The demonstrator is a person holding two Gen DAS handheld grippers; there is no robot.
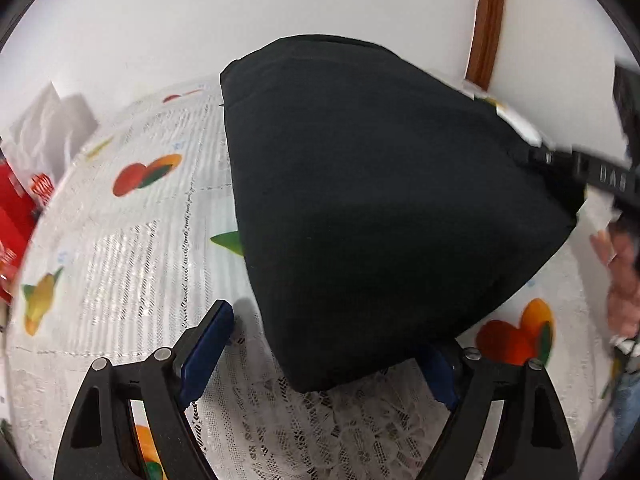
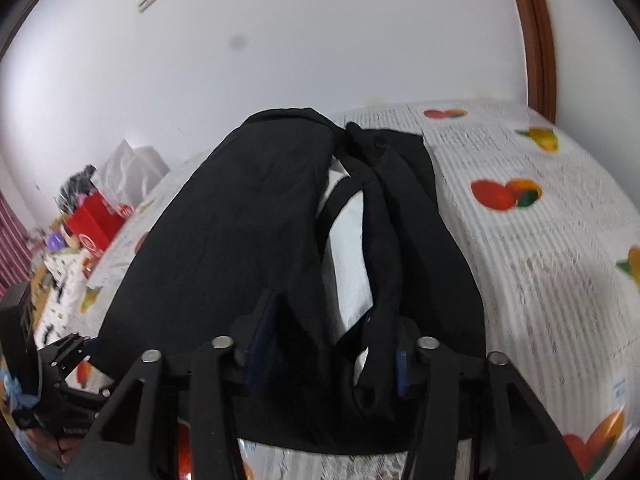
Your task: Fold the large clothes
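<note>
Lying across the fruit-printed tablecloth [image 1: 132,240], the black garment [image 1: 372,208] filled the middle of both views, its cloth partly folded over itself. From the left wrist view it looked like 1 smooth, broad dark panel with a rounded near corner that reached down between the fingers of the left gripper [image 1: 320,360]. Those jaws stood spread wide: the left blue pad [image 1: 208,352] was bare over the tablecloth, while the right one was half hidden beneath the garment's edge, and nothing was pinched between them. At the right edge of that view the right gripper [image 1: 576,172] met the garment's far corner, with a blurred hand [image 1: 620,276] below it. From the right wrist view the garment showed 2 parts, a wide flat panel on the left and a bunched, creased strip on the right, with a white patch of tablecloth [image 2: 348,248] showing through the gap between them. The right gripper [image 2: 328,356] had its 2 pads apart with dark cloth gathered between them; whether they pressed on the fabric could not be told. At the lower left of that view the left gripper [image 2: 68,352] touched the garment's edge. A red box [image 2: 96,216] and crumpled white paper [image 2: 128,168] sat near the far left end of the table, against a plain white wall [image 2: 320,40] with a brown door frame [image 2: 536,36] at the right.
</note>
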